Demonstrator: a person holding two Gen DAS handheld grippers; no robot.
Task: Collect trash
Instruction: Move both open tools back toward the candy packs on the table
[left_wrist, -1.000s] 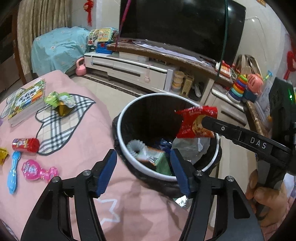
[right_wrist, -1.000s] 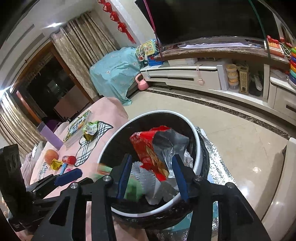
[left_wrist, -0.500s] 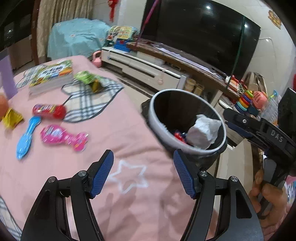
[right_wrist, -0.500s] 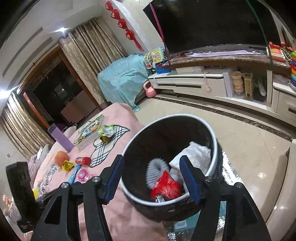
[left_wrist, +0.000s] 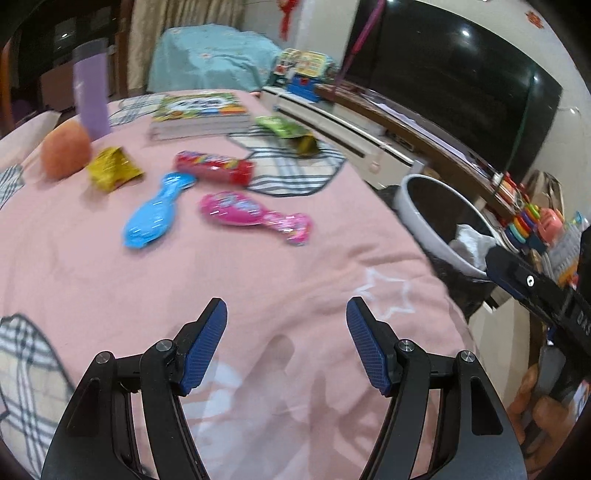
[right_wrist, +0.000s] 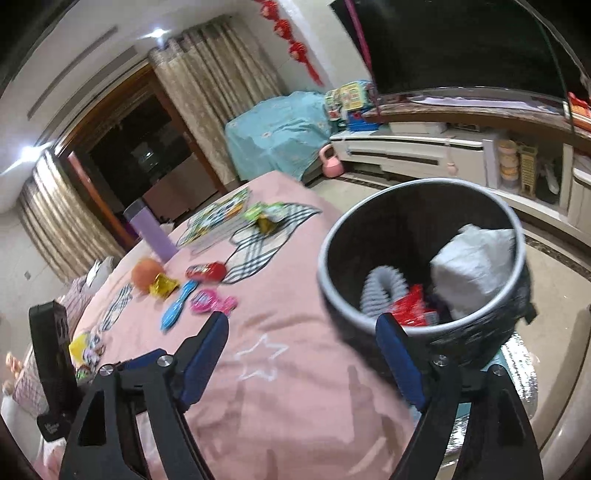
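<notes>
- The left tool (left_wrist: 286, 343) hangs over bare pink cloth, its blue pads well apart with nothing between them.
- The right tool (right_wrist: 303, 356) is empty too, its jaws opening wide; its right pad overlaps the bin's near rim in its own view, and whether they touch I cannot tell.
- The trash bin (right_wrist: 513, 236) stands just beside the pink-covered surface (left_wrist: 258, 266). Inside lie a white crumpled wad (right_wrist: 472, 266), a red wrapper (right_wrist: 410, 308) and a grey ribbed piece, the rest lost in the dark.
- In the left view the bin is partly cut off by the right tool's black body at the right edge.
- Trash on the cloth is smeared by blur: a pink wrapper (left_wrist: 255, 216), a blue wrapper (left_wrist: 155, 214), a red tube (left_wrist: 216, 170), a yellow packet (left_wrist: 112, 172) and a green packet (left_wrist: 286, 131).
- Print on all of them is unreadable.
- A hand shows only in part at the left view's lower right corner.
</notes>
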